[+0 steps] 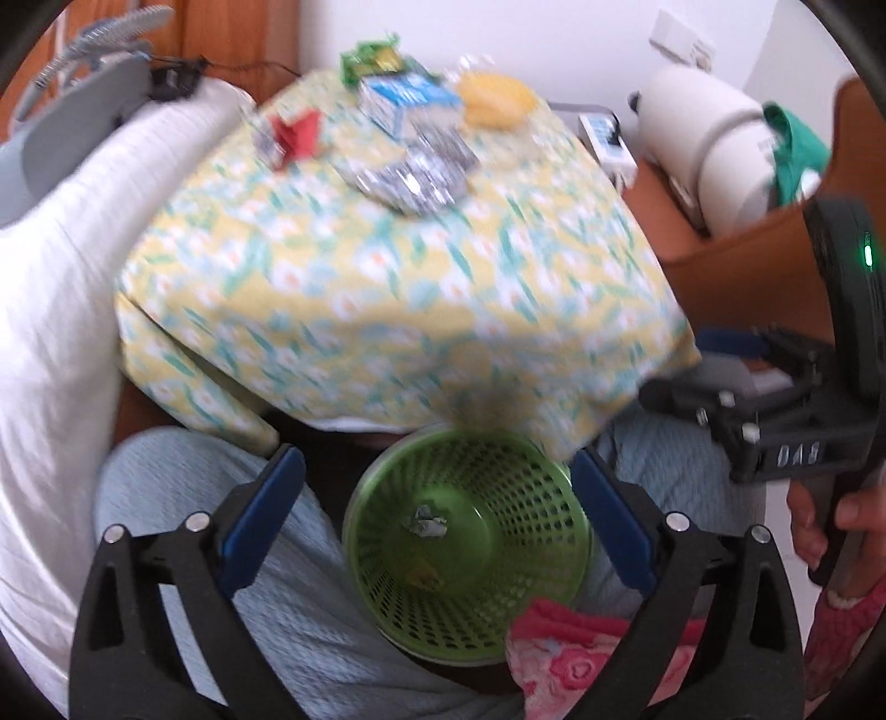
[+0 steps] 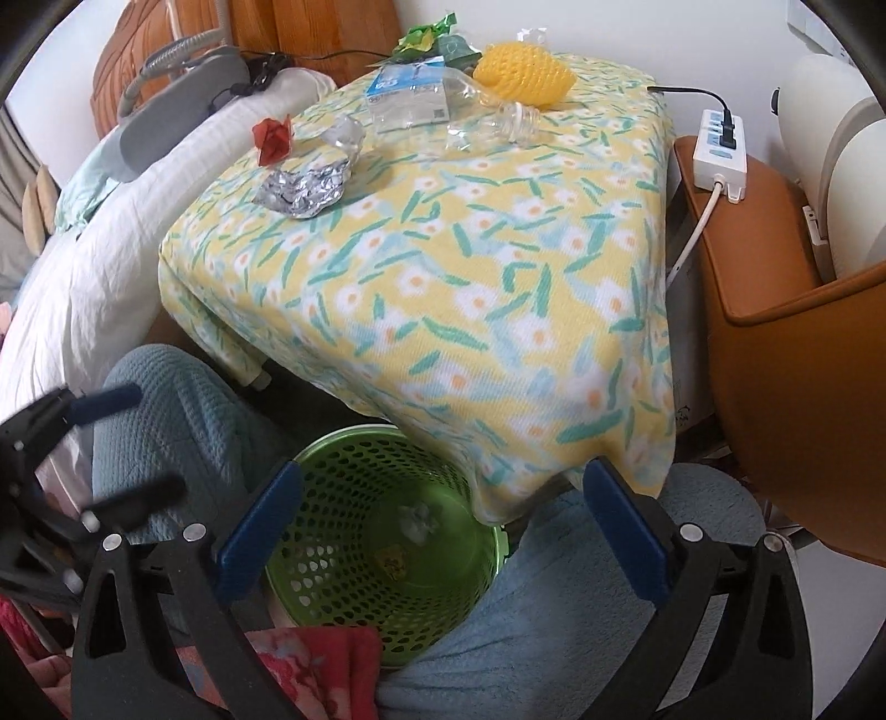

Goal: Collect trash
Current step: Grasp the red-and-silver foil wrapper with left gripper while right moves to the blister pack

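Observation:
A green mesh waste basket [image 1: 470,609] [image 2: 343,476] stands on the floor under the near edge of a small table with a yellow floral cloth [image 1: 387,266] [image 2: 470,277]. Small scraps lie in its bottom. On the cloth lie crumpled foil [image 1: 410,171] [image 2: 304,188], a red wrapper [image 1: 296,133] [image 2: 272,138], a clear plastic bottle [image 2: 437,108], a yellow foam net [image 1: 495,99] [image 2: 523,77] and a green wrapper [image 1: 368,55] [image 2: 426,39]. My left gripper [image 1: 437,520] and right gripper [image 2: 443,526] are both open and empty above the basket.
A white pillow and bedding [image 1: 66,277] [image 2: 111,232] lie to the left. An orange-brown cabinet [image 2: 775,310] stands to the right with a power strip [image 2: 720,149] on it. Blue-clad knees [image 2: 183,410] flank the basket. The right gripper's body [image 1: 775,410] shows at right.

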`<state>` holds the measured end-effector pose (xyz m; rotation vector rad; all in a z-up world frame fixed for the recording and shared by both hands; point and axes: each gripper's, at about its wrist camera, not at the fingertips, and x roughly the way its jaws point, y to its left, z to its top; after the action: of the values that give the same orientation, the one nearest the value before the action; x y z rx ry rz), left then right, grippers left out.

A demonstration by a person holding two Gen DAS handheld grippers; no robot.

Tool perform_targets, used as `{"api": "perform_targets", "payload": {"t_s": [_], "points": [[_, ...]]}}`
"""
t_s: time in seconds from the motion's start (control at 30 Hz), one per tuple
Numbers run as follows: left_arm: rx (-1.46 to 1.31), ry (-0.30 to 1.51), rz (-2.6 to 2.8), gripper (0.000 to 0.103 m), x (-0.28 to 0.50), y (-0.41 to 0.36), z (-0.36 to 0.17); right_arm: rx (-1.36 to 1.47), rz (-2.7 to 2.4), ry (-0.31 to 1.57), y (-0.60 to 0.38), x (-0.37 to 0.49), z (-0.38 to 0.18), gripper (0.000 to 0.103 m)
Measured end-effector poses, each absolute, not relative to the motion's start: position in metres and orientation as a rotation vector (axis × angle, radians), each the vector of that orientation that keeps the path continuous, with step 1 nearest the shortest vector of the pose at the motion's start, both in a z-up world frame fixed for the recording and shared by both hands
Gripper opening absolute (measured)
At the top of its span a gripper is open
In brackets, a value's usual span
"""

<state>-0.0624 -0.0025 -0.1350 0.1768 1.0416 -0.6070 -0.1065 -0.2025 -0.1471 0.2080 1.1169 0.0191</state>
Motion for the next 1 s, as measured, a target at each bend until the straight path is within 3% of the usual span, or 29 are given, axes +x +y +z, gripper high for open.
{"api": "perform_targets", "payload": {"t_s": [0.43, 0.8, 1.0], "points": [[0.074, 0.860, -0.419, 0.095, 0.058, -0.009, -0.076, 0.185, -0.025, 0.954, -0.213, -0.058, -0.097, 0.100], [0.057, 0.959, -0.331, 0.095, 0.147, -0.037, -0.118, 0.253, -0.070, 0.865, -0.239, 0.012, -0.074, 0.100], [0.066, 0.977, -0.328, 0.078, 0.159, -0.040, -0.131, 0.276, -0.087, 0.887, -0.246, 0.023, -0.086, 0.100]]}}
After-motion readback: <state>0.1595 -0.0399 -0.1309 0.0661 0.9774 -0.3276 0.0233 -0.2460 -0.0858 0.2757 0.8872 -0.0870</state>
